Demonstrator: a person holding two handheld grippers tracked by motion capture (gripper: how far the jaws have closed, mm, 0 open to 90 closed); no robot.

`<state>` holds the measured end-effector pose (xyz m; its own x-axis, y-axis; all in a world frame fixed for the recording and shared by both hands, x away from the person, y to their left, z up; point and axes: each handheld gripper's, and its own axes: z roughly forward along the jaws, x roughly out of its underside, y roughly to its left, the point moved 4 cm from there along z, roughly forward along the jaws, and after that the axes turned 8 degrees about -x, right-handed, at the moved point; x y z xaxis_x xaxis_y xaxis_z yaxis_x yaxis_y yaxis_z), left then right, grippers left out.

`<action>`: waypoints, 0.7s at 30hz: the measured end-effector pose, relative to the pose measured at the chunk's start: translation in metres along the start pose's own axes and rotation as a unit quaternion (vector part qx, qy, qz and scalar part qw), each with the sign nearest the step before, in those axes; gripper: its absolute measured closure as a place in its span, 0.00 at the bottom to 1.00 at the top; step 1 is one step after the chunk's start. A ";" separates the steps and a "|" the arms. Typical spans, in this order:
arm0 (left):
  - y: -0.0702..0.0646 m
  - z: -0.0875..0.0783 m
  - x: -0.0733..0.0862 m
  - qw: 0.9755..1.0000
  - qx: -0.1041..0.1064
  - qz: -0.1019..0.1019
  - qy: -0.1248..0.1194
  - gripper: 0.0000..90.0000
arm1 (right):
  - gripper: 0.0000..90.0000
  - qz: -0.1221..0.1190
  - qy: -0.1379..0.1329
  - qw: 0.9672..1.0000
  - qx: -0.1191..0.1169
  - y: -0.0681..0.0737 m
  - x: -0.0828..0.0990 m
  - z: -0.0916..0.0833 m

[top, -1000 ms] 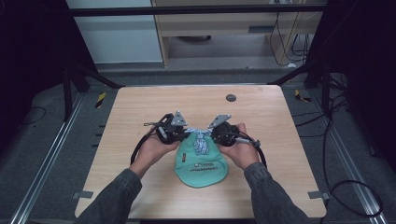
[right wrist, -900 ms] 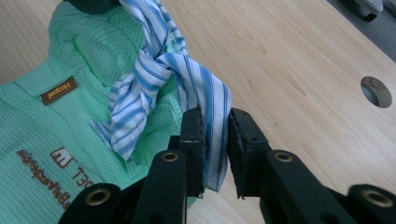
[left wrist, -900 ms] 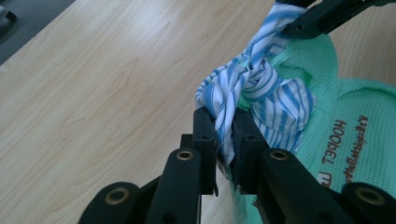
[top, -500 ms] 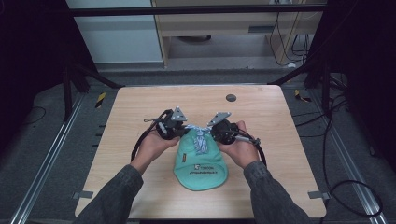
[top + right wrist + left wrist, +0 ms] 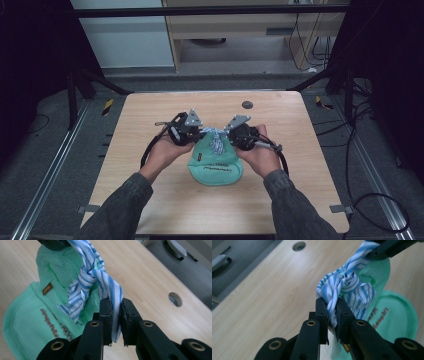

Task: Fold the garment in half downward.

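Green mesh pouch (image 5: 216,165) on table (image 5: 150,125), knotted striped tie (image 5: 344,287) pinched by L hand-held gripper (image 5: 332,307) & R hand-held gripper (image 5: 115,308)

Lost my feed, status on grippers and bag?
Left gripper and right gripper each shut on an end of the striped tie. Knot formed atop green bag. Table around it bare.

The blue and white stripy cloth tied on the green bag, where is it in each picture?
High view: the blue-and-white striped cloth strip sits mid-table, at the green mesh fabric bag's top.
Left gripper view: centre, knotted, above the near black jaws.
Right gripper view: upper centre, running down between the near jaws.
Shared landmark: the round dark hole in the wooden table.
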<state>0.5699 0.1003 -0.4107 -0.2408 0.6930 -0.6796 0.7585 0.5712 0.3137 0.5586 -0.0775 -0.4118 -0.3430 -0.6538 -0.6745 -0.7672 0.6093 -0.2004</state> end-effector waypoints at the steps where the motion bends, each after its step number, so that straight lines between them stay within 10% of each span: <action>1: -0.005 0.001 0.005 1.000 0.005 0.000 0.000 0.92 | 0.89 -0.001 0.000 1.000 -0.005 0.005 0.006 0.002; 21: -0.031 0.007 0.043 0.999 0.027 -0.009 0.020 0.92 | 0.89 0.004 0.005 0.999 -0.038 0.032 0.040 0.014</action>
<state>0.5405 0.1091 -0.4540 -0.2772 0.7001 -0.6580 0.7857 0.5594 0.2642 0.5281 -0.0774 -0.4554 -0.3541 -0.6539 -0.6686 -0.8035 0.5785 -0.1403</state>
